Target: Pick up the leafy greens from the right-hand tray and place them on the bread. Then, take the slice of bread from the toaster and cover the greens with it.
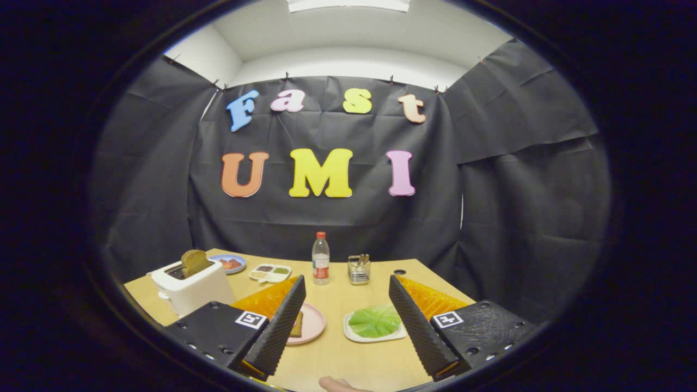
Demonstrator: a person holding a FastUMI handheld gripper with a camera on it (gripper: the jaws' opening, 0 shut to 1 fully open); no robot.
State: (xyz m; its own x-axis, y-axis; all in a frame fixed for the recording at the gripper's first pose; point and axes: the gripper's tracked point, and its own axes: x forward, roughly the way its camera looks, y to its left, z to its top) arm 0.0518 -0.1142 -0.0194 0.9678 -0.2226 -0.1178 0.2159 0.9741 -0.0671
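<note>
My gripper (346, 286) is open and held above the wooden table (348, 354), with nothing between its fingers. Between the fingers and close to the right one lies a leaf of green lettuce (374, 321) on a small white tray (354, 333). Left of it a pink plate (315, 324) carries a slice of bread (297, 325), mostly hidden behind the left finger (280, 326). Further back on the left stands a white toaster (191, 286) with a brown bread slice (193, 262) sticking up out of its slot.
At the back of the table stand a water bottle (321, 259), a small wire holder with cutlery (359, 269), a white divided dish with seasonings (270, 273) and a blue plate with food (228, 263). A fingertip of a hand (340, 384) shows at the near table edge.
</note>
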